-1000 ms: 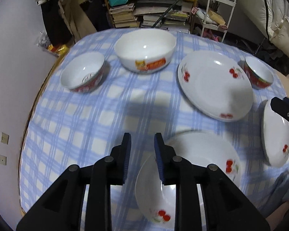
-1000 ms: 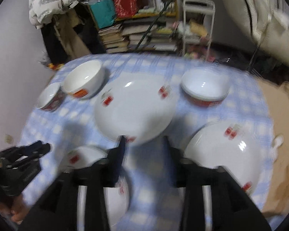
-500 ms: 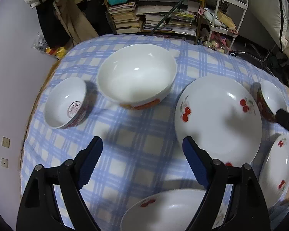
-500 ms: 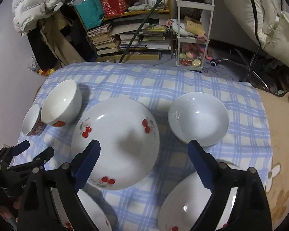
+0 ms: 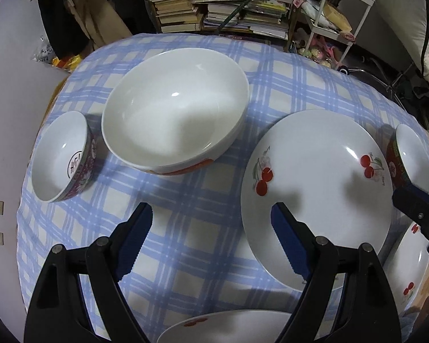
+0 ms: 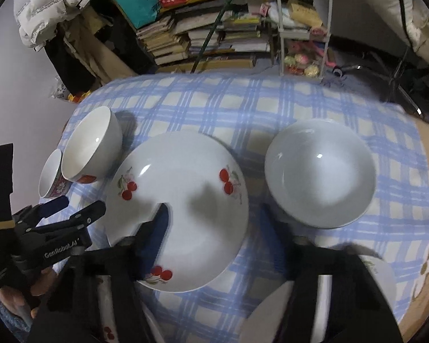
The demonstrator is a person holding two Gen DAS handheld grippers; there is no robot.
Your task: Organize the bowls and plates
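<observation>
On the blue checked tablecloth (image 5: 203, 257), the left wrist view has a big white bowl (image 5: 174, 111), a small red-patterned bowl (image 5: 63, 157), a large cherry plate (image 5: 317, 194) and another small red bowl (image 5: 411, 157). My left gripper (image 5: 211, 223) hangs open over bare cloth between the big bowl and the cherry plate, holding nothing. In the right wrist view, my right gripper (image 6: 214, 223) hovers over the near right part of the cherry plate (image 6: 180, 208). Its blurred jaws are closing, and the pads press on nothing. A white bowl (image 6: 320, 171) sits to the right.
More cherry plates lie at the near edge (image 5: 228, 325) and near right (image 5: 409, 265). The left gripper (image 6: 68, 208) shows at the left of the right wrist view, with a hand below it. Stacked books (image 6: 203, 37) and a white cart (image 5: 337, 14) stand beyond the table.
My left gripper went from nearly shut to wide open and moved forward toward the big bowl. My right gripper moved forward over the cherry plate, spread wide, then narrowed.
</observation>
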